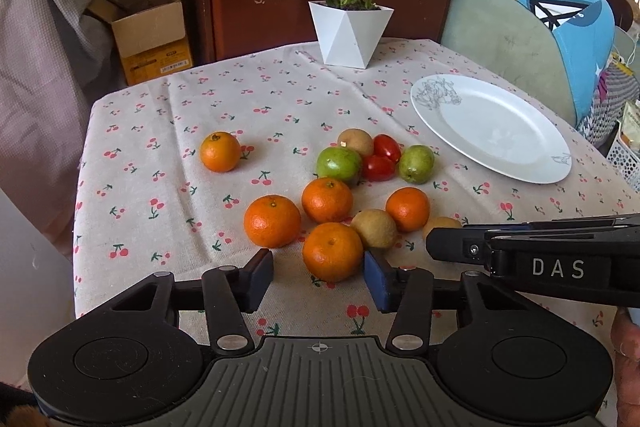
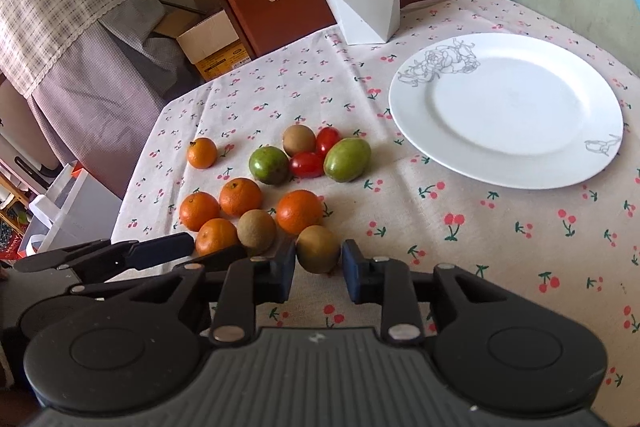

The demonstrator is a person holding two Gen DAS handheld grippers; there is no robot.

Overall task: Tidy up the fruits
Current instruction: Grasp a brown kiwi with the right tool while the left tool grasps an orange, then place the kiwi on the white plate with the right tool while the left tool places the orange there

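Note:
Several oranges, brown kiwis, two green fruits (image 1: 338,165) and two red tomatoes (image 1: 386,147) lie on the cherry-print tablecloth. My left gripper (image 1: 319,275) is open, its blue pads on either side of the nearest orange (image 1: 333,251). My right gripper (image 2: 318,269) is open around a brown kiwi (image 2: 318,249), the left pad about touching it; it also shows in the left wrist view (image 1: 444,245). A white plate (image 2: 506,109) sits empty at the right. A lone orange (image 1: 220,151) lies apart at the left.
A white geometric plant pot (image 1: 350,33) stands at the table's far edge. A wooden cabinet, a cardboard box (image 1: 150,31) and a green chair with a blue cloth lie beyond the table. The table's left edge drops off near the lone orange.

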